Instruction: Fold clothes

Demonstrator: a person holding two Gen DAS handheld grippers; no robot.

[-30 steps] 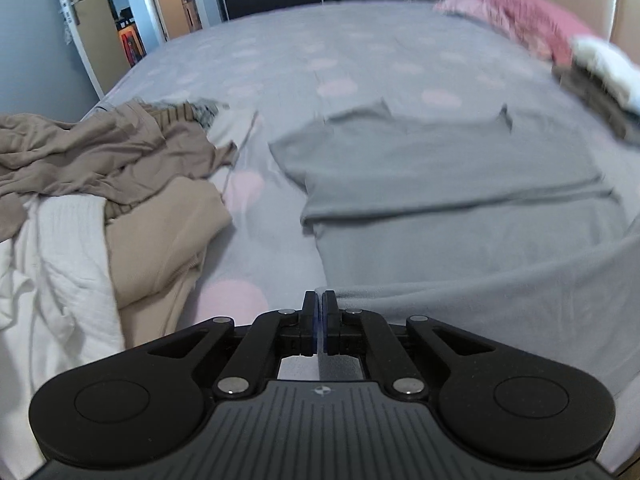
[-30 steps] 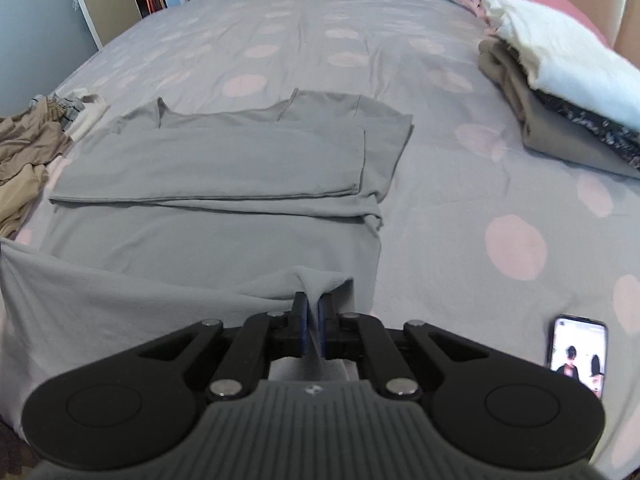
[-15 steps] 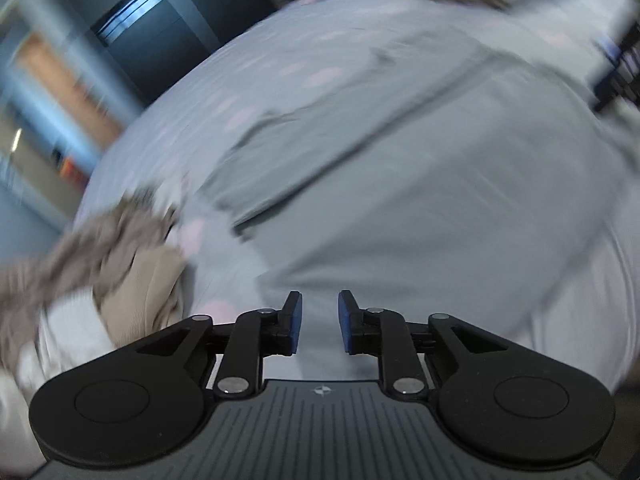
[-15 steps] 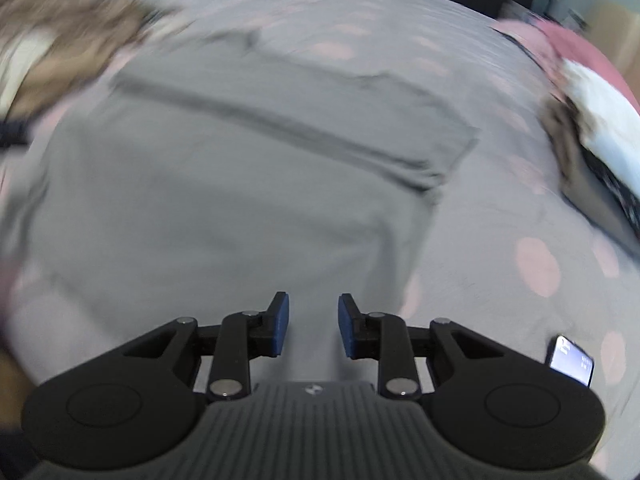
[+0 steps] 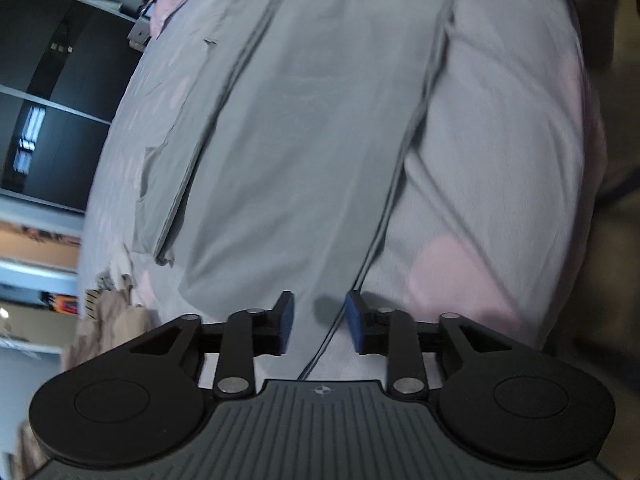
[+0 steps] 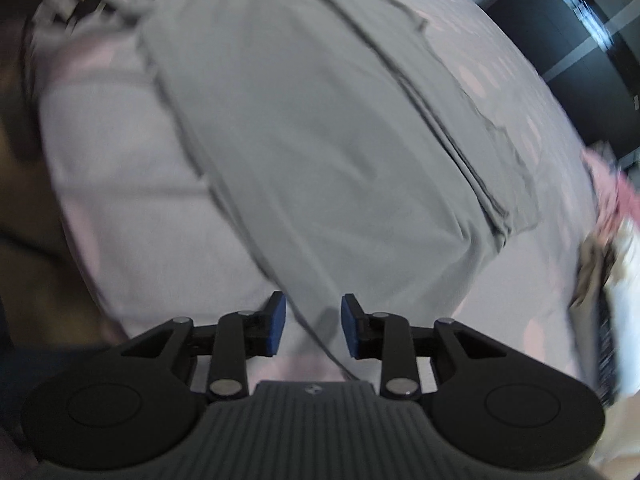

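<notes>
Over on the left, the left gripper (image 5: 319,322) hangs low above the bed (image 5: 500,168) with its blue pads (image 5: 286,322) spread apart and nothing between them; the hem line of the grey garment (image 5: 304,128) runs right under the gap. That garment lies spread flat across the dotted cover, with a folded layer showing as a long straight ridge along its far side, and a heap of beige and white clothes (image 5: 108,312) sits beyond its end at the left margin. Moving right, the right gripper (image 6: 313,328) stands equally wide, empty too, hovering over the opposite end of the same grey garment (image 6: 320,140), again with the near edge passing beneath its pads (image 6: 276,326). At the far right of that view a stack of other clothes (image 6: 608,280) rests near the garment's corner. From where I stand, the worry is the cloth's softness: both views are smeared, so the tools seem to be swinging, and a pinch made on the move could catch only the top layer, or grab the bed cover along with it. If the two ends were lifted unevenly the fold would likely skew, and that tidy ridge at the far side could be dragged out of line.
</notes>
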